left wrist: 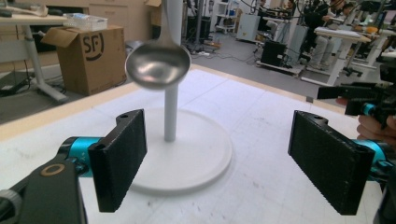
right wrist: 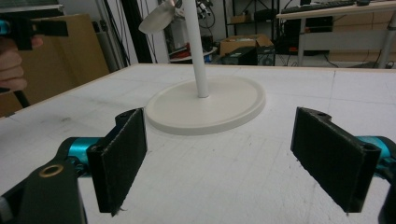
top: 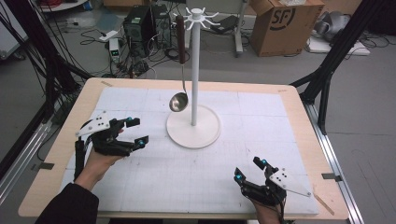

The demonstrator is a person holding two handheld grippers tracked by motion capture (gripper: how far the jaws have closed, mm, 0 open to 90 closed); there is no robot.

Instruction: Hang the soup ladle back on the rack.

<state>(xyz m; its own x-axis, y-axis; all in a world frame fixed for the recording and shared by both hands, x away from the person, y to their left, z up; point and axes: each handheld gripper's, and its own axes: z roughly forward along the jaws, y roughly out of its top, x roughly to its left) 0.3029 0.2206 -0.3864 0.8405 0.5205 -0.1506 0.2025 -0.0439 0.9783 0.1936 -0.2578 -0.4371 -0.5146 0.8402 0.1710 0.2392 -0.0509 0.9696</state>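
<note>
On the stand [top: 194, 70] a ladle [top: 179, 100] hangs free above the surface [top: 243, 154]. Both tools, left [top: 135, 131] and right [top: 250, 169], are spread empty; a careless bump could unhook it.

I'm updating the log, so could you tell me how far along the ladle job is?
Looks done: the ladle hangs from a hook on the white stand, its bowl above the base. In hand: nothing; the left gripper and right gripper are open and empty. Left: I cannot see anything outstanding.
</note>
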